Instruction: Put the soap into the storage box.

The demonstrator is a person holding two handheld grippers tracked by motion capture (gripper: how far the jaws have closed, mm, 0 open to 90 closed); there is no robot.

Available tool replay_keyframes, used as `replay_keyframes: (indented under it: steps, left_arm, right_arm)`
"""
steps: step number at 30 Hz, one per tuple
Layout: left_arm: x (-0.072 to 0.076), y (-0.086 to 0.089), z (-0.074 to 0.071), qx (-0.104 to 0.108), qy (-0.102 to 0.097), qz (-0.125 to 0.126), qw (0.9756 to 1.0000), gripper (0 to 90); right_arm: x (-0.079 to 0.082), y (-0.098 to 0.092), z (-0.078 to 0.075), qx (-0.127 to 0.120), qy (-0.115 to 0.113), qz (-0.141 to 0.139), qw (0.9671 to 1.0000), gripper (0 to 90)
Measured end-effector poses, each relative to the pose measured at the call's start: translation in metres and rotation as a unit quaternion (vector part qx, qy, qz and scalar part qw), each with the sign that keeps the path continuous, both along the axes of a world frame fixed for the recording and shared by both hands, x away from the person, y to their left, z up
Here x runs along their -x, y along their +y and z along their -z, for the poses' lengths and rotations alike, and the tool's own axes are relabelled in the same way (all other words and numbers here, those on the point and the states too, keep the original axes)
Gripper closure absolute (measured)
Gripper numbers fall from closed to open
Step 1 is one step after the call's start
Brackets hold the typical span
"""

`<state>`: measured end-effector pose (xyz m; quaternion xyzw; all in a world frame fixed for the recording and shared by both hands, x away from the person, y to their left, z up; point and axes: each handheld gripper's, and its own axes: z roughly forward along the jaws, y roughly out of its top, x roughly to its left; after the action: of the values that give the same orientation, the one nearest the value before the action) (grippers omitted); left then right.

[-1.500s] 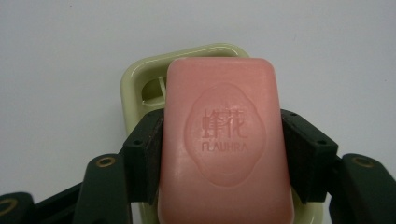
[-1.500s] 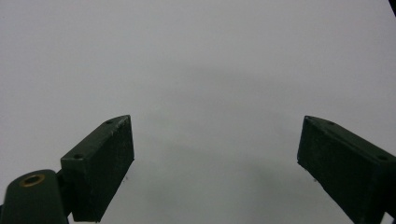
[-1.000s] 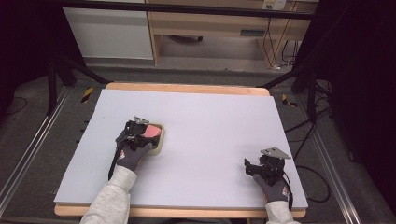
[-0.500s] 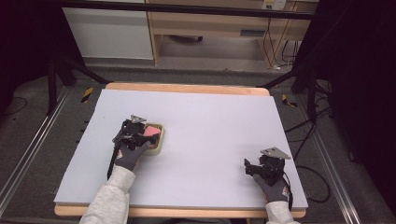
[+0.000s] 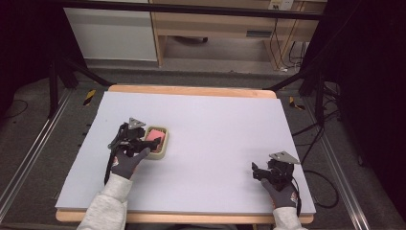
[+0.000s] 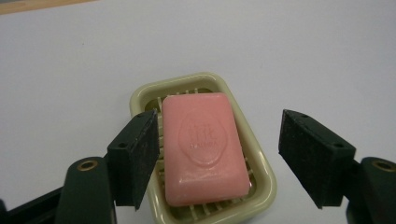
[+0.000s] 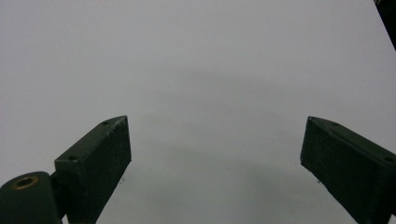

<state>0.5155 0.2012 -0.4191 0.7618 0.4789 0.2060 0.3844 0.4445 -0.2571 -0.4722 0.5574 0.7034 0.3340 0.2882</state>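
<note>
A pink bar of soap (image 6: pixel 203 147) lies flat in a pale green soap dish (image 6: pixel 140 95) on the white tabletop. In the high view the dish (image 5: pixel 162 152) with the soap (image 5: pixel 154 135) sits at the table's left middle. My left gripper (image 6: pixel 219 140) hovers just above and behind it. Its jaws have just been opening and now stand apart on either side of the soap, with neither pad touching it. From above, the left gripper (image 5: pixel 146 142) sits at the dish's left edge. My right gripper (image 5: pixel 256 171) rests near the front right, open (image 7: pixel 212 149) over bare table.
The white table board (image 5: pixel 215 124) has a wooden rim at the back and front. Dark stand legs and cables lie on the floor on both sides. A wooden cabinet (image 5: pixel 215 28) stands beyond the table.
The left gripper's jaws have opened and the hand has drawn back a little from the dish, leaving the soap lying in it. The right hand has not moved.
</note>
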Motion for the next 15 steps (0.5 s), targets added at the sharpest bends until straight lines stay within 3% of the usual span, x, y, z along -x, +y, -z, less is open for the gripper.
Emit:
replay_keyframes:
  steps: [4, 15]
  left_arm:
    - [0.011, 0.007, 0.0, 0.004, -0.014, 0.009, 0.9999, 26.5]
    - [0.038, 0.036, 0.014, 0.012, -0.021, 0.003, 0.9997, 23.9]
  right_arm:
    - [0.002, -0.005, -0.001, -0.007, -0.002, 0.009, 0.9999, 7.7]
    - [0.003, -0.007, 0.0, -0.003, -0.002, 0.011, 0.9999, 6.9]
